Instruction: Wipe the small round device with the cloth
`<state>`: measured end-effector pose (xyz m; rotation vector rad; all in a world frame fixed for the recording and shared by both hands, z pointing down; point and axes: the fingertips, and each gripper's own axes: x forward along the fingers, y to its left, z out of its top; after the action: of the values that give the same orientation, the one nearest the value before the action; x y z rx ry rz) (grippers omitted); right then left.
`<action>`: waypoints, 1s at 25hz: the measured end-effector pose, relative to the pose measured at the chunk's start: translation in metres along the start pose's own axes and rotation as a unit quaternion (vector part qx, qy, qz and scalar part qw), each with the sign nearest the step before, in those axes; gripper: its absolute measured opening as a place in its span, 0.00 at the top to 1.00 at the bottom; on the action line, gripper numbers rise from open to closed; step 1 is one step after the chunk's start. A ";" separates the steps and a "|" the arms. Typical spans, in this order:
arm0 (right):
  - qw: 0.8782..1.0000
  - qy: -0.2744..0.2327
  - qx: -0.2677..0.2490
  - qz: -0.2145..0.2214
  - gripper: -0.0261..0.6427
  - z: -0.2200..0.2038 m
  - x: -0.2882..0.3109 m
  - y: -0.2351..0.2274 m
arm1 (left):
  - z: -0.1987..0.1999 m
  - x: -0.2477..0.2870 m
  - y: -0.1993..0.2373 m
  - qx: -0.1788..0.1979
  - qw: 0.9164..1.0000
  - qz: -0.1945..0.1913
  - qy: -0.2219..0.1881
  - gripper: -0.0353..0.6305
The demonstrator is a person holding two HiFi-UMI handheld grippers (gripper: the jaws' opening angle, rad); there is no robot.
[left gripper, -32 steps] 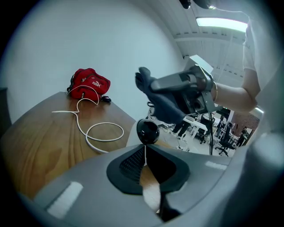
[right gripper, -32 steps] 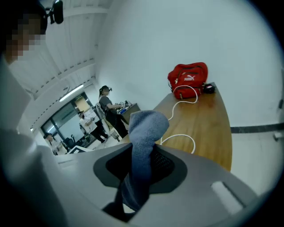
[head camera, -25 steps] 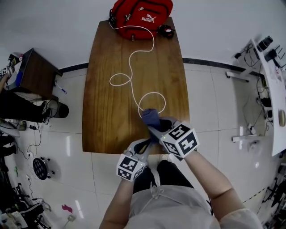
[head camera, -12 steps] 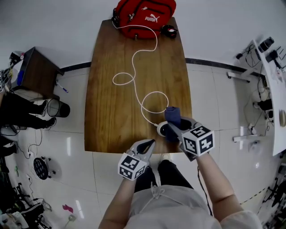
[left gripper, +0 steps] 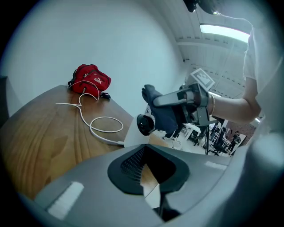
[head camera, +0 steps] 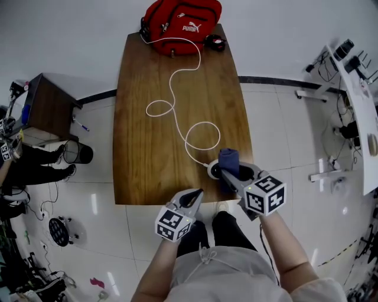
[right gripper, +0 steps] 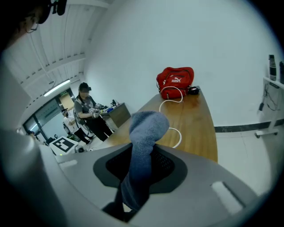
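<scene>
My right claw (head camera: 231, 174) was clamped on the cloth (head camera: 228, 158). It gripped the lower part, so a rolled blue wad stuck out past the jaws. I judged that this gave me a soft end to rub with and held the hard jaws clear of the device (head camera: 214, 170).

The device sat at the near right edge of the table (head camera: 147, 165), lower centre of the head view. Its dark round face was turned toward me, and its cable (head camera: 177, 100) ran in loops up the frame to the bag (head camera: 183, 17). I took it that the cable was part of why it sat so close to the edge.

From the right claw, the device lay just left of the wad, right against it. I could not tell whether the cloth was touching it.

My left claw (head camera: 190, 197) was closed on nothing. It hung off the table edge, below and left of the device, near it but apart. I judged it was waiting there, free to steady the device if wiping pushed it.
</scene>
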<state>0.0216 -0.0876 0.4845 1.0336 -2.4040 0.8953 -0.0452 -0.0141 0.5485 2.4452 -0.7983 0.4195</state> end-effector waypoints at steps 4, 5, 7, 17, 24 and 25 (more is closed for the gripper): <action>0.999 0.009 -0.014 0.038 0.80 -0.006 0.016 0.042 | -0.002 -0.013 0.003 0.004 1.000 0.004 0.001 0.94; 0.999 0.016 -0.012 0.042 0.80 -0.012 0.021 0.047 | -0.001 -0.017 0.004 0.005 1.000 0.006 0.001 0.94; 0.998 0.029 -0.003 0.051 0.80 -0.024 0.029 0.054 | -0.002 -0.022 0.007 0.003 1.000 0.010 -0.001 0.94; 0.987 0.049 0.144 0.050 0.80 -0.071 0.022 0.024 | -0.020 -0.017 0.004 -0.003 1.000 0.000 0.014 0.94; 0.986 0.044 0.158 0.036 0.80 -0.079 0.001 -0.003 | -0.011 0.001 -0.010 0.017 1.000 -0.014 0.010 0.94; 0.985 0.043 0.162 0.036 0.80 -0.081 -0.001 -0.007 | -0.010 0.002 -0.010 0.017 1.000 -0.013 0.011 0.94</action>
<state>0.0341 -0.0355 0.5455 0.9973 -2.2845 1.3623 -0.0381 -0.0022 0.5540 2.4768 -0.7547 0.4520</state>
